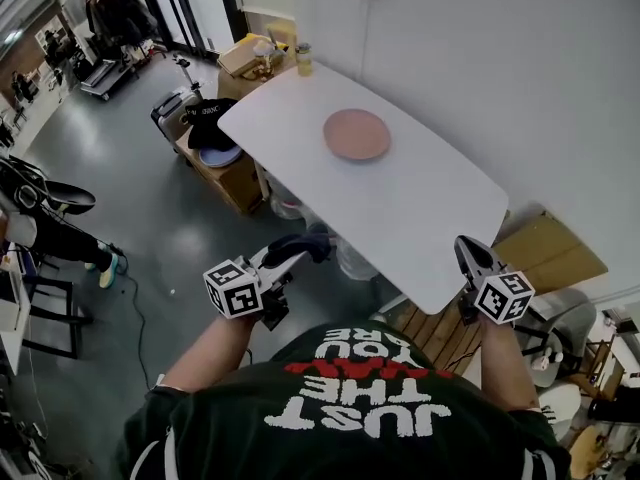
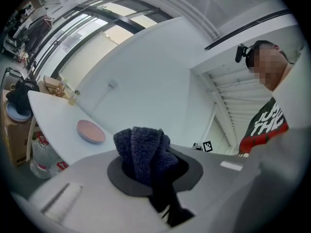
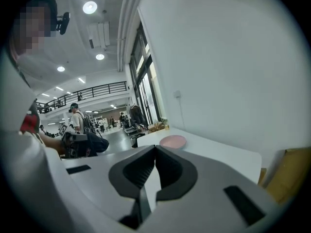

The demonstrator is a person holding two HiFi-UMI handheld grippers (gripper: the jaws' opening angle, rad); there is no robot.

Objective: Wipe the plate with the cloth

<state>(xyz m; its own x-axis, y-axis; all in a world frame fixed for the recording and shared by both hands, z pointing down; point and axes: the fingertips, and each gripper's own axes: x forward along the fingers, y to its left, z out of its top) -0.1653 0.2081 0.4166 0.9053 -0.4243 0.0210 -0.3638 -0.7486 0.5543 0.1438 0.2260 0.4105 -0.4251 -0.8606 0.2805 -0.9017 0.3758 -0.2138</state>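
Head view steeply down; both gripper views toward shared plate (image 1: 356,134)

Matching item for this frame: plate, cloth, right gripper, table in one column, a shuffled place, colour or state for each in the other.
Things:
1. plate
2. cloth
3. right gripper
4. table

Descriptions:
A. shut, nothing between its jaws
B. dark blue, clamped in the left gripper
C. white, ahead of both grippers
D. pink, lying on the table

Pairs: 1-D, 2-B, 3-A, 4-C
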